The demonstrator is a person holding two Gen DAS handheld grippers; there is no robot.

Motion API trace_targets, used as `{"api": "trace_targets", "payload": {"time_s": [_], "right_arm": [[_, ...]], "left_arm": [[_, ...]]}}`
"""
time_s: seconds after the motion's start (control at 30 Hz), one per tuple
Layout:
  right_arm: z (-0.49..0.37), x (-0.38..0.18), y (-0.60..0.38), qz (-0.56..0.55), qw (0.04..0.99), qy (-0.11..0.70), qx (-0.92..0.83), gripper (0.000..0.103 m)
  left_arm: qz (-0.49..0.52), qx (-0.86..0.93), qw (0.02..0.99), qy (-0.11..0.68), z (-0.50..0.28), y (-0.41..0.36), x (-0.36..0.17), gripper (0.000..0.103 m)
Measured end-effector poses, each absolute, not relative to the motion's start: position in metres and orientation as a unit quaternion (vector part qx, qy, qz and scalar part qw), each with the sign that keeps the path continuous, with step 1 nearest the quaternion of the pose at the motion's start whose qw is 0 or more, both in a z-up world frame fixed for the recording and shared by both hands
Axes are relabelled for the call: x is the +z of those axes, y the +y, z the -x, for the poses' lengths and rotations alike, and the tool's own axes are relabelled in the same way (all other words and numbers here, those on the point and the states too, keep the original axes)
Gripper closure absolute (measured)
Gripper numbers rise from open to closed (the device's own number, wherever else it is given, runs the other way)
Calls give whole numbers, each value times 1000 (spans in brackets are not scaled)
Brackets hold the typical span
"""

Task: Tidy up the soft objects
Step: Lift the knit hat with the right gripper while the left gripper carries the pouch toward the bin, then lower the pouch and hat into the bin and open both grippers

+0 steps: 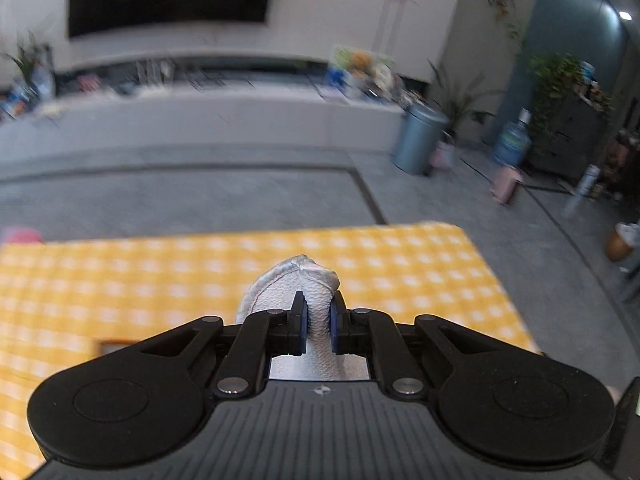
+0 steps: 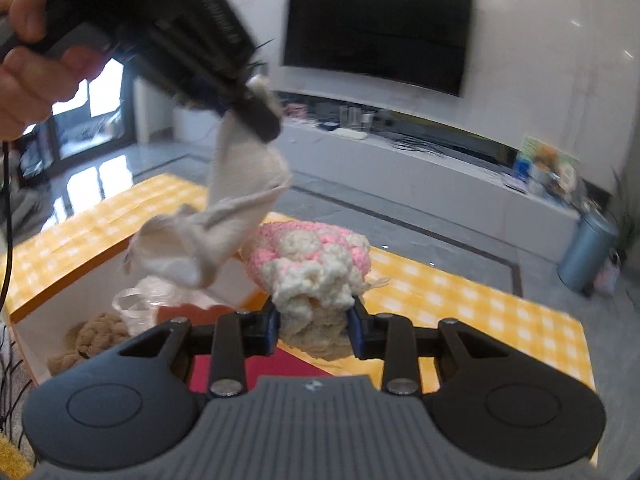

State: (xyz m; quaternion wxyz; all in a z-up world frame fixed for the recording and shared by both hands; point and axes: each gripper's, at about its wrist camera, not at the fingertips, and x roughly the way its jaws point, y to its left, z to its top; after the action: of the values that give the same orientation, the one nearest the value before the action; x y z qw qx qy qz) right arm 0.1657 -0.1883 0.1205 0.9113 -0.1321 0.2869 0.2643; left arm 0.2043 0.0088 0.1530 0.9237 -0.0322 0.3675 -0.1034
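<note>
Lower left of the right wrist view: an open white box with an orange rim (image 2: 72, 276), standing on the yellow-and-white checked tablecloth (image 2: 472, 300). Inside it, a tan fuzzy plush toy (image 2: 94, 334) at the near left, a crumpled clear plastic bag (image 2: 140, 300) just beside that, and something flat and red (image 2: 188, 312) further right, partly hidden behind the tool.

Above the box, left of frame centre, a limp off-white cotton sock (image 2: 224, 216), dangling clear of the table from the left gripper (image 2: 256, 110), which enters from the upper left in a bare hand (image 2: 24, 60). Fingers pinched on the sock's top end, the rest hanging down and folding towards the box opening.

In the left wrist view, the same off-white sock squeezed between the pads of the left gripper (image 1: 318, 318) at lower centre, a bunched tip poking up past the fingertips, jaws nearly pressed together with only the cloth between. Checked tablecloth beyond, blurred.

Centre of the right wrist view: a pink-and-cream chunky knitted bundle (image 2: 316, 264), gripped at its near cream end by the right gripper (image 2: 314, 330). Jaws moderately spread, closed only as far as the thick yarn allows, blue pads touching it on both sides. Bundle bulging forward and upward beyond the fingertips, just right of the hanging sock, over the cloth and beside the box's right wall.
</note>
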Motion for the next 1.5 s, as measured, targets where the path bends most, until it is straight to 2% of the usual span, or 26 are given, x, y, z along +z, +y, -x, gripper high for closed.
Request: {"api": "trace_targets", "payload": {"time_s": [0.33,0.63,0.7,0.77,0.83,0.87,1.0,1.07,1.3,1.43,1.5], "right_arm": [[-195,66,-50,262,849,346,302,70],[-202,43,-38,298,839,356,284,70],[-203,44,-38,298,838,356,287,70],[-205,42,-33,309,835,354,286,70],[-207,39,-29,321,831,354,285,70],[-208,38,-27,323,830,354,285,70],[-210,38,-24,321,828,357,290,70],[-213,38,-22,318,830,361,284,70],[-226,8,11,384,789,399,267,70],[-229,-14,25,422,765,415,255,70],[-226,-17,26,428,764,413,252,64]], "left_arm": [[18,-60,930,362,-202,83,89,92],[-12,-12,903,430,-211,101,16,91],[0,-7,902,433,-211,106,11,81],[0,-3,906,424,-208,108,11,48],[-5,-4,912,410,-199,109,14,33],[-2,-3,913,408,-194,110,16,31],[75,43,910,406,-179,131,32,31],[107,51,912,392,-162,141,41,28],[80,97,928,351,-133,151,48,27],[112,92,927,347,-130,163,46,27],[109,92,927,346,-130,165,46,27]]}}
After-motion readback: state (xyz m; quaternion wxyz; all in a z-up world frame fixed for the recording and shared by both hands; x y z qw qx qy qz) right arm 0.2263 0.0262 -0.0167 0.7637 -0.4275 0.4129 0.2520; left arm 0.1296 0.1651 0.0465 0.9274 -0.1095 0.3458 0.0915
